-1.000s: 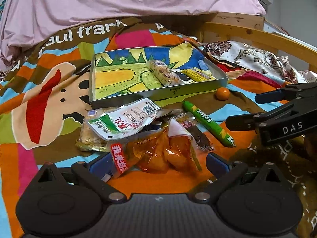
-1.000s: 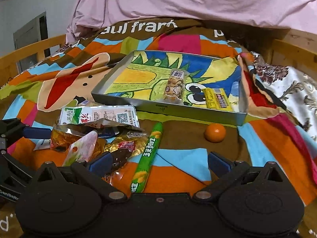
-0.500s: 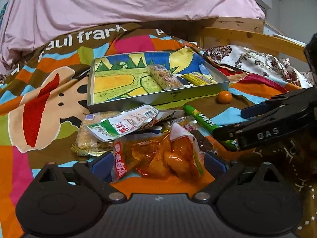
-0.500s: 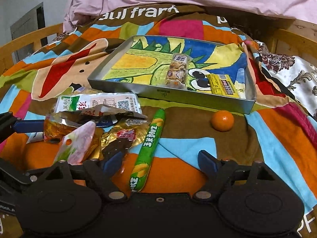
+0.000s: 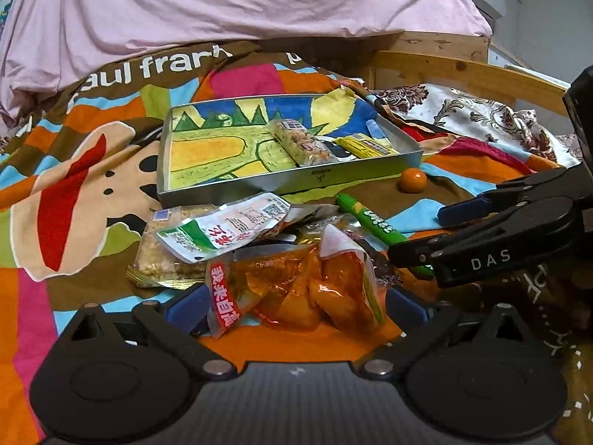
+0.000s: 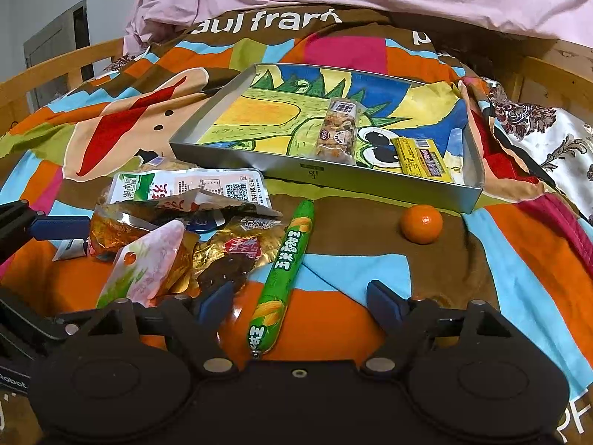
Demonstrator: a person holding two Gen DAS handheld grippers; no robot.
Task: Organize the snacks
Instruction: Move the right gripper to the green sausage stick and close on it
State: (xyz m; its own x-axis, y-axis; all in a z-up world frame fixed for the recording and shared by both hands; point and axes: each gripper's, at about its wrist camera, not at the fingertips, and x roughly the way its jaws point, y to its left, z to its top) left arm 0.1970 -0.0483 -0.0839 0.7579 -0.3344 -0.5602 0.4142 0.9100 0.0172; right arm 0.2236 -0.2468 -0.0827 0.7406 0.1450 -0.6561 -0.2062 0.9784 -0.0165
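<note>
A silver tin tray (image 5: 289,181) (image 6: 333,176) with a dinosaur drawing lies on the bed and holds a granola bar (image 5: 302,144) (image 6: 339,131) and a yellow bar (image 5: 365,147) (image 6: 422,157). In front of it is a heap of snack packets. My left gripper (image 5: 296,304) is open, with an orange snack packet (image 5: 296,289) lying between its pads. A green corn sausage stick (image 6: 281,278) (image 5: 374,222) lies with its near end between the pads of my right gripper (image 6: 300,302) (image 5: 430,230). Those jaws are closing and are not touching the stick.
A small orange (image 5: 412,180) (image 6: 421,223) rests by the tray's front right corner. The heap also has a white-green packet (image 5: 222,230) (image 6: 192,187), a cracker pack (image 5: 159,256) and a gold-brown packet (image 6: 237,256). A pink duvet (image 5: 259,0) and wooden bed rail (image 5: 463,70) are behind.
My right gripper has slid forward over the green stick's near end and its jaws have narrowed. The left gripper has kept its place around the orange packet.
</note>
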